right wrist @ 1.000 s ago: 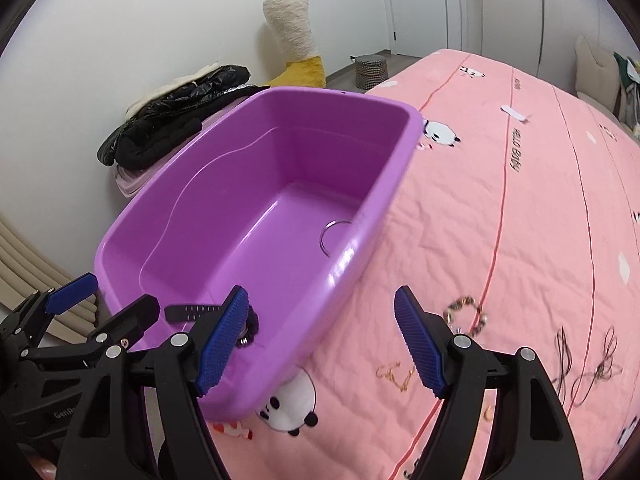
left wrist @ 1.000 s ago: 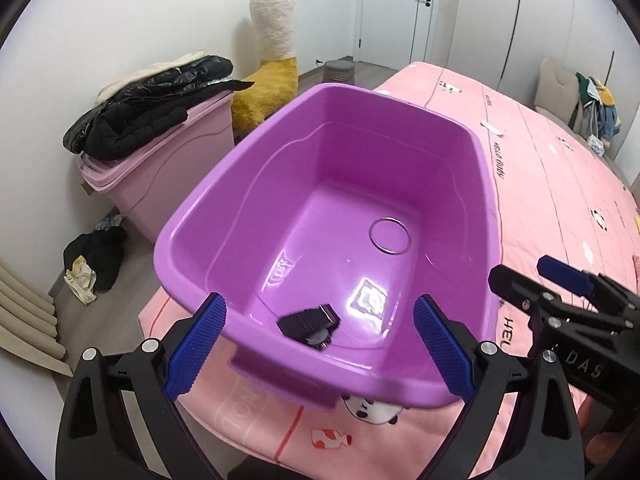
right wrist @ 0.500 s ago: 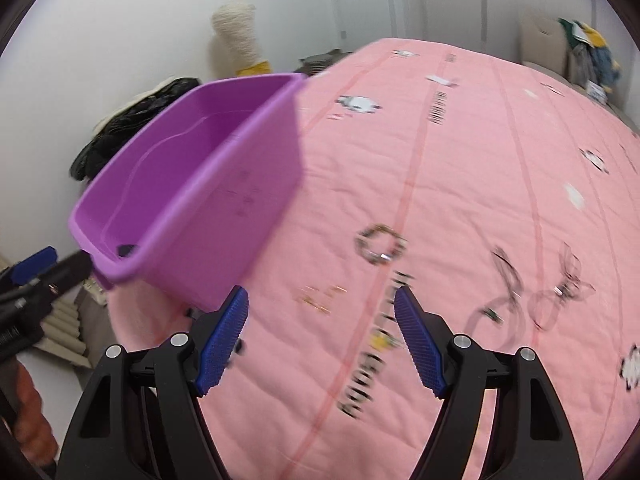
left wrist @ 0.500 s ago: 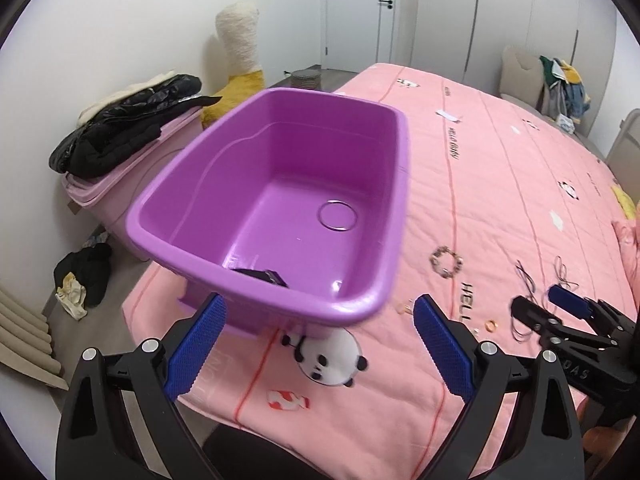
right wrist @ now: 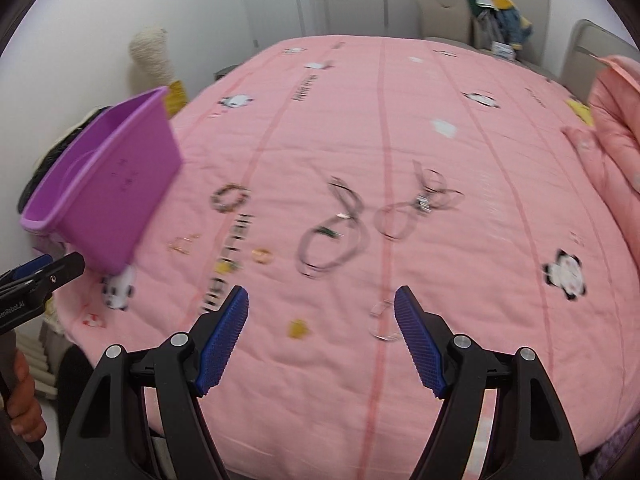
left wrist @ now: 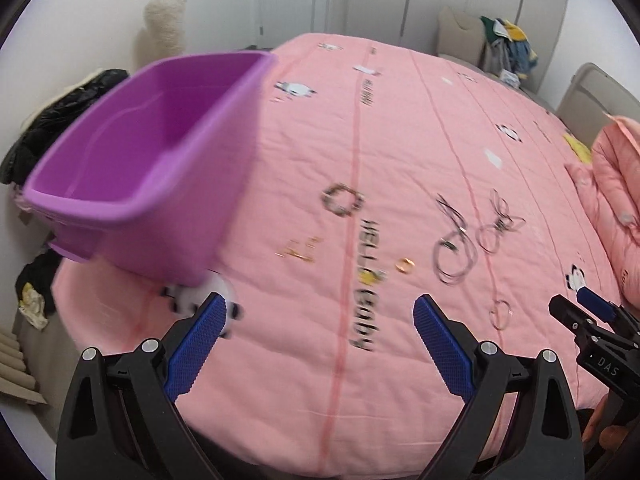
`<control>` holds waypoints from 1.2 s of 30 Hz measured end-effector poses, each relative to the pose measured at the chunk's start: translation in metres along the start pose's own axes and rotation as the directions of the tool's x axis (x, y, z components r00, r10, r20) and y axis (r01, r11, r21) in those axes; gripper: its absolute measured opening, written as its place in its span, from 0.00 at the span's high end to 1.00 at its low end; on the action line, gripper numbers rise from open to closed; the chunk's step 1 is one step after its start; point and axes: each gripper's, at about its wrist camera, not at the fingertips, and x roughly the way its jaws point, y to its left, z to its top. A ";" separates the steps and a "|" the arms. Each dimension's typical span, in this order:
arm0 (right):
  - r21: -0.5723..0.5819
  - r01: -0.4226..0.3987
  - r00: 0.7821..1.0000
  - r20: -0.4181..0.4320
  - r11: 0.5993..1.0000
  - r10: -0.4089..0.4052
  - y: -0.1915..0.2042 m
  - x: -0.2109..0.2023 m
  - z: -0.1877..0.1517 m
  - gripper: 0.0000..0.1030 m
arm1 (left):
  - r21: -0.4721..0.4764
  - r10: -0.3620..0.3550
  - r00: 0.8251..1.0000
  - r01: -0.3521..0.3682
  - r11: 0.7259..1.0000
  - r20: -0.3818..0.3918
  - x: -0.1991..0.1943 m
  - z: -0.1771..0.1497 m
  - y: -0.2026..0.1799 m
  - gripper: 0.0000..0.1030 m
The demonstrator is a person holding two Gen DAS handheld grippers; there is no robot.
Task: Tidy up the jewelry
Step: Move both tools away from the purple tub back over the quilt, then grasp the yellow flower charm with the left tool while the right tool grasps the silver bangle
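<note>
Jewelry lies scattered on the pink bedspread (left wrist: 400,128): a beaded bracelet (left wrist: 343,200), gold earrings (left wrist: 298,249), a gold ring (left wrist: 405,266), thin necklaces (left wrist: 456,240) and a clear ring (left wrist: 501,314). A purple tub (left wrist: 132,160) stands at the bed's left corner. My left gripper (left wrist: 320,338) is open and empty above the bed's near edge. My right gripper (right wrist: 322,326) is open and empty, with the clear ring (right wrist: 382,322) lying just ahead of it. The necklaces (right wrist: 332,236) and bracelet (right wrist: 229,198) lie further ahead. Both views are motion-blurred.
A pink pillow or folded quilt (left wrist: 618,184) lies at the bed's right side. Black clothes (left wrist: 52,120) are piled beyond the tub by the wall. A chair with clothes (right wrist: 492,20) stands at the far end. The bed's near edge drops off just below the grippers.
Both grippers have swung right, away from the tub's inside and over the bedspread. The jewelry on the bed has come into view. Both stay open and empty.
</note>
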 end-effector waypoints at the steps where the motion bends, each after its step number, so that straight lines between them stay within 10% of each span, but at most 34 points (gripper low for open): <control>1: 0.004 0.005 1.000 -0.002 1.000 -0.005 -0.006 0.003 -0.003 0.30 | 0.004 -0.010 1.000 0.010 1.000 -0.004 0.006 -0.005 -0.011 0.10; 14: 0.011 -0.002 0.996 -0.091 1.000 0.003 -0.057 0.072 -0.041 0.30 | 0.111 0.011 0.998 -0.005 0.994 -0.056 0.082 -0.051 -0.105 0.10; 36: -0.086 -0.051 0.989 -0.140 0.995 0.039 -0.067 0.144 -0.044 0.30 | 0.104 0.083 0.995 -0.076 0.992 -0.057 0.142 -0.073 -0.133 0.10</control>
